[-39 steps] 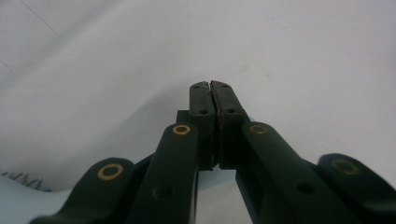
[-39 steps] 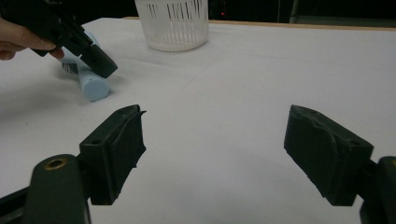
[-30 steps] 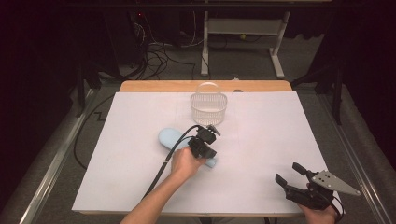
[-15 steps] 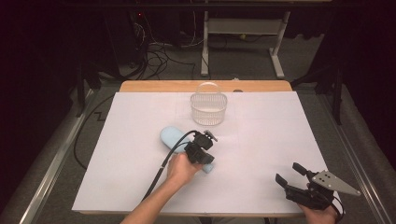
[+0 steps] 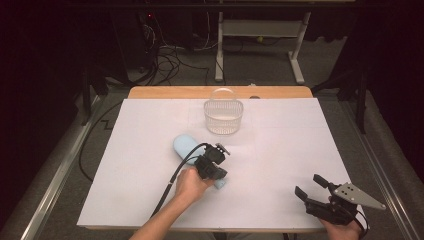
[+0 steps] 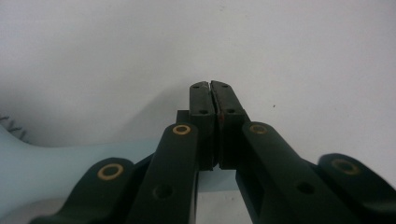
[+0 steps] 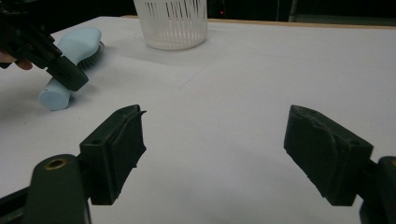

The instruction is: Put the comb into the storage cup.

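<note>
High view: a light blue brush (image 5: 187, 146) lies on the white surface (image 5: 125, 165) just left of the frame's centre, its broad head toward the upper left and its handle running down to the right. The left hand-held gripper (image 5: 212, 165) sits right over that handle, with the person's left hand (image 5: 190, 184) behind it. A white slatted basket (image 5: 223, 116) stands apart from the brush, above centre, with nothing visible inside it. The right hand-held gripper (image 5: 312, 187) rests at the lower right, well away from both.

Left gripper view: the jaws of the left hand-held gripper (image 6: 212, 88) are pressed fully together with nothing between them. The brush (image 6: 51, 168) fills the lower left, its handle passing beneath the jaws rather than between them, so it is not gripped. A few bristles show at the left edge.

Right gripper view: the right hand-held gripper (image 7: 215, 144) stands wide open and empty over bare surface. At the upper left the brush (image 7: 70, 51) lies bristles down, the left hand-held gripper (image 7: 70, 77) touching its handle. The basket (image 7: 170, 23) stands at top centre.

As a judgement, if the brush is bound for the basket, the work is at its start: the brush is on the surface, ungrasped, and gripping, lifting and placing all remain.
</note>
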`<state>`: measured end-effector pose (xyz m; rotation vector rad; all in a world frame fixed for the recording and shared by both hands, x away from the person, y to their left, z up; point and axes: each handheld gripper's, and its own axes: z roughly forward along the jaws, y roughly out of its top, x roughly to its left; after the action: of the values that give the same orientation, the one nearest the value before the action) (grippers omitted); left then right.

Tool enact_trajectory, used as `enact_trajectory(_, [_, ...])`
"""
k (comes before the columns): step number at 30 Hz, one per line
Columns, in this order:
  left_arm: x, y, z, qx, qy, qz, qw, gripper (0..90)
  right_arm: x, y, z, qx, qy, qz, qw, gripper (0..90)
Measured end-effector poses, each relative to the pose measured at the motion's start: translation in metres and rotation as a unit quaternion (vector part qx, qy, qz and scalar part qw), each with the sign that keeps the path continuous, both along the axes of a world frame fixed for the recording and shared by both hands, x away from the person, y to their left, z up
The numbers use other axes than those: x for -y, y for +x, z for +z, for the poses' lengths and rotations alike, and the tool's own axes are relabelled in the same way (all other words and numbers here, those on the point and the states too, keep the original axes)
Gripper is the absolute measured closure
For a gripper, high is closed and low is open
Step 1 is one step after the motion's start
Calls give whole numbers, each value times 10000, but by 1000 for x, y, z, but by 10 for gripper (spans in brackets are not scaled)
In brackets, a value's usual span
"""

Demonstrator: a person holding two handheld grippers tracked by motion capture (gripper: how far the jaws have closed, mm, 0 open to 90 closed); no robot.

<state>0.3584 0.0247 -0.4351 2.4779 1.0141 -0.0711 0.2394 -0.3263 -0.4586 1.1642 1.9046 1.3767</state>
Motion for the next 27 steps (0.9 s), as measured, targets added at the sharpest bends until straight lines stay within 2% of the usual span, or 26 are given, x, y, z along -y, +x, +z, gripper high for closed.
enact_trajectory(6, [-1, -6, 0, 80, 96, -79, 9999, 867, 0, 0, 0, 5, -2, -3, 10000, 204])
enact_trajectory(27, [-9, -18, -3, 46, 6, -130, 9999, 866, 0, 0, 0, 3, -16, -13, 10000, 204])
